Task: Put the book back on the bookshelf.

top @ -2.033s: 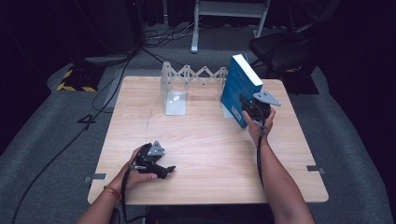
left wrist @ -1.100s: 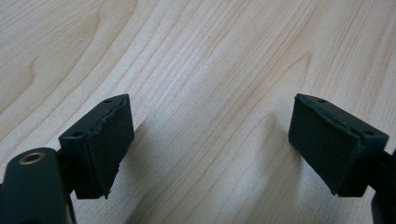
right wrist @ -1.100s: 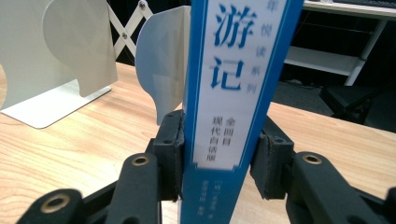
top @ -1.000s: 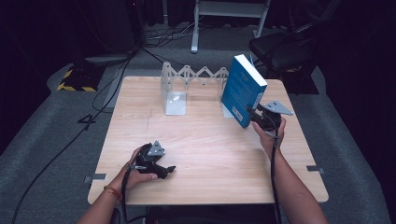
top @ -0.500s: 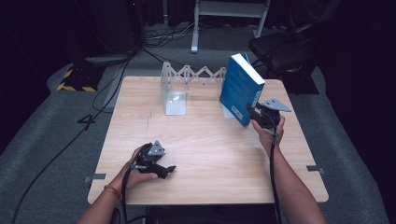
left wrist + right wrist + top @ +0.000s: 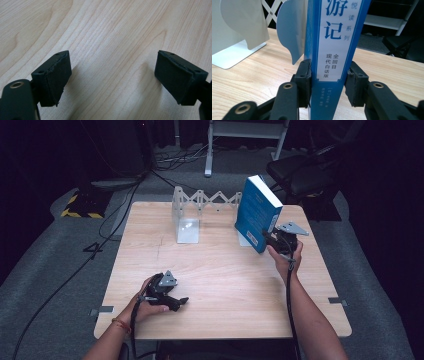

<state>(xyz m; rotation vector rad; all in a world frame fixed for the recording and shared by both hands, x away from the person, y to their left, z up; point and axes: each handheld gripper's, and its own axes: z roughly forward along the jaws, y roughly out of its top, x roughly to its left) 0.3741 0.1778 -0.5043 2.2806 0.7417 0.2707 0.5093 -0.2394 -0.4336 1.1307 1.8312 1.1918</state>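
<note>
Black rubbery pads faced each jaw of the right gripper (image 6: pixel 327 82), and those jaws were pressed against the two covers of a blue book (image 6: pixel 334 50), clamping it low down by the spine. The spine carried a white label strip with blue Chinese characters running top to bottom, among them 记, 系列 and 全回目 现代白话版. The book stood upright on its bottom edge, long axis vertical, spine towards the gripper; in the high view it stood at the far right of the table (image 6: pixel 225 290), leaning slightly. Just behind it stood a white metal bookend (image 6: pixel 239 47) with a rounded tongue, joined to a white folding lattice (image 6: pixel 212 200) of crossed slats. The left gripper (image 6: pixel 112 80) lay low over the pale wood-grain tabletop near the front left, its padded jaws spread wide with nothing between them.
</note>
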